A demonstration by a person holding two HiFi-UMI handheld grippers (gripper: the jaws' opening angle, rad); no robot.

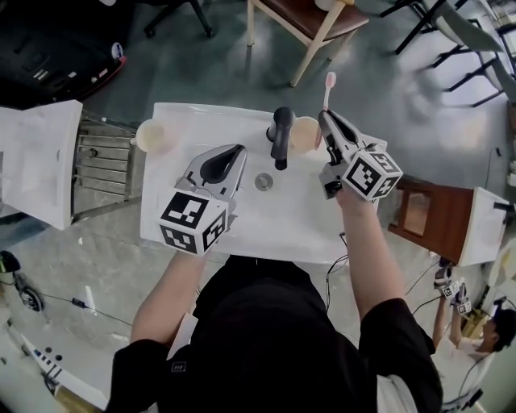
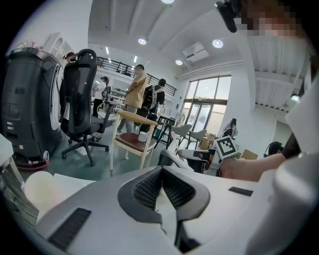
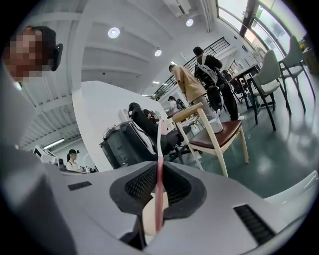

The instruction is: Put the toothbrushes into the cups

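My right gripper (image 1: 326, 121) is shut on a pink toothbrush (image 1: 329, 81), whose white bristle end sticks out past the jaws over the sink's far edge. In the right gripper view the toothbrush (image 3: 159, 164) stands upright between the pads, above a beige cup (image 3: 148, 221). That cup (image 1: 305, 133) sits just right of the black faucet (image 1: 280, 135). A second beige cup (image 1: 151, 135) stands on the sink's far left corner and shows as the cup (image 2: 44, 191) in the left gripper view. My left gripper (image 1: 228, 157) hovers over the basin, shut and holding nothing.
The white sink (image 1: 185, 121) has a round drain (image 1: 264, 181) in the middle. A wooden chair (image 1: 306, 20) stands beyond it. A metal rack (image 1: 105, 157) and a white unit (image 1: 36, 161) lie to the left. People stand in the background (image 2: 135, 87).
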